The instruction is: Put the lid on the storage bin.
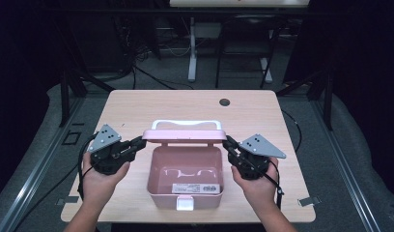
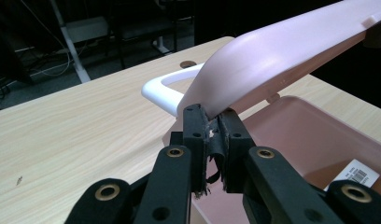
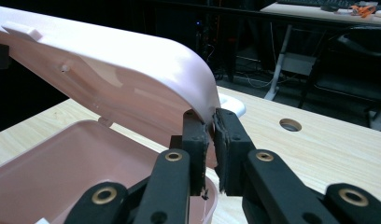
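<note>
1. The step in hand looks to be swinging the lid (image 1: 184,136) of the pink box (image 1: 185,181), though whether up or down I cannot tell. The box sits near the middle of the table (image 1: 137,104), its base open toward the camera, its lid raised at the far edge.
2. The left gripper (image 1: 139,141) has its jaws nearly closed on the lid's left corner; the left gripper view shows the lid's edge (image 2: 272,60) pinched between the pads.
3. The right gripper (image 1: 229,142) does the same at the right corner; the right gripper view shows the lid rim (image 3: 132,70) clamped between jaws with only a narrow gap.
4. To do it well, I judge both hands should move together, at the same height and pace, so the lid turns on its hinge without twisting.
5. Follow the hinge's arc; a straight pull would likely drag the base across the table.
6. The grips are shallow, at the rim only, so steady pressure matters; a slip could drop the lid.
7. Count: one box, one lid, one white handle (image 1: 185,123) behind the lid, one white latch (image 1: 185,203) at the near edge, one label (image 1: 195,187) inside the base, two grippers, two hands, one hole (image 1: 225,102) in the table.
</note>
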